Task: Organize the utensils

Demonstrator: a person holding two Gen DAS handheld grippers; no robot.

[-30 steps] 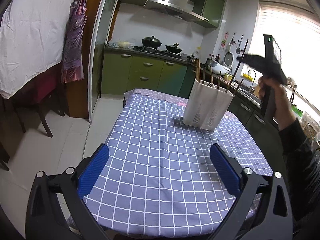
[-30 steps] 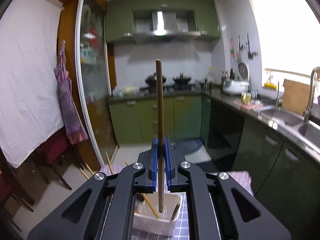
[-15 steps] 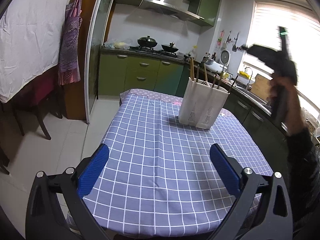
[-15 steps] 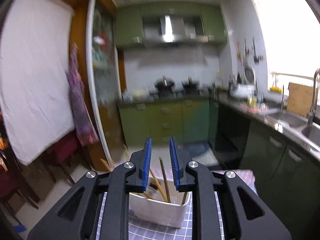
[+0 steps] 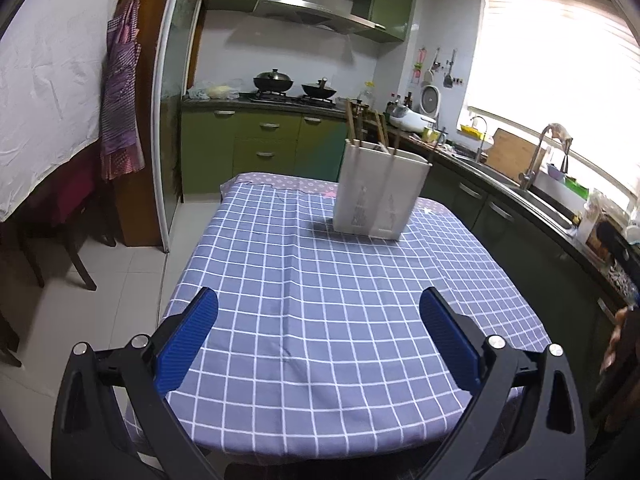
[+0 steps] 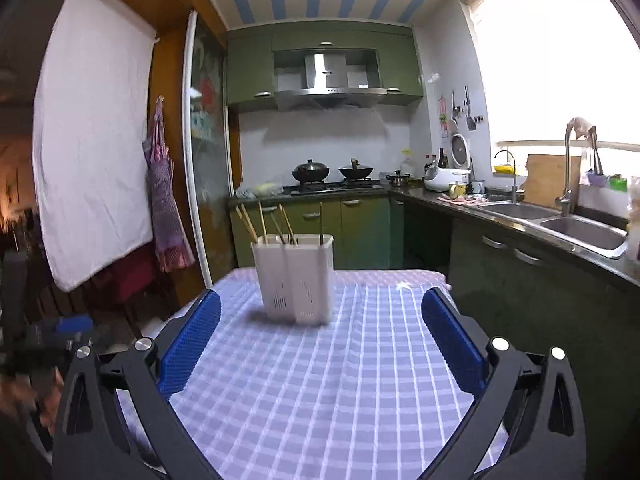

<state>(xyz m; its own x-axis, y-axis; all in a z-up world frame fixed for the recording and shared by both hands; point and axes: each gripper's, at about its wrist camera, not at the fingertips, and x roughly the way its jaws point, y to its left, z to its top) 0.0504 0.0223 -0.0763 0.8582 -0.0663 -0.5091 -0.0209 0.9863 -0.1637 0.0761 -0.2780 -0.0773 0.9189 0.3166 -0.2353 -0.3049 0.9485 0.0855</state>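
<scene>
A white utensil holder [image 5: 380,192] stands upright at the far side of the table on a blue checked cloth [image 5: 320,300]; it also shows in the right wrist view [image 6: 296,276]. Several wooden chopsticks [image 6: 268,224] stand in it, also seen in the left wrist view [image 5: 368,128]. My left gripper [image 5: 320,340] is open and empty above the near table edge. My right gripper [image 6: 320,344] is open and empty, low over the near part of the table, well short of the holder.
A kitchen counter with a sink [image 6: 560,220] runs along the right. A stove with pans [image 5: 292,84] stands at the back. A dark chair [image 5: 48,232] and an apron on the wall [image 5: 120,108] are at the left.
My right gripper let go of the chopstick into the holder, opened wide, and drew back and down from above the holder to the near table side. The left gripper stayed open.
</scene>
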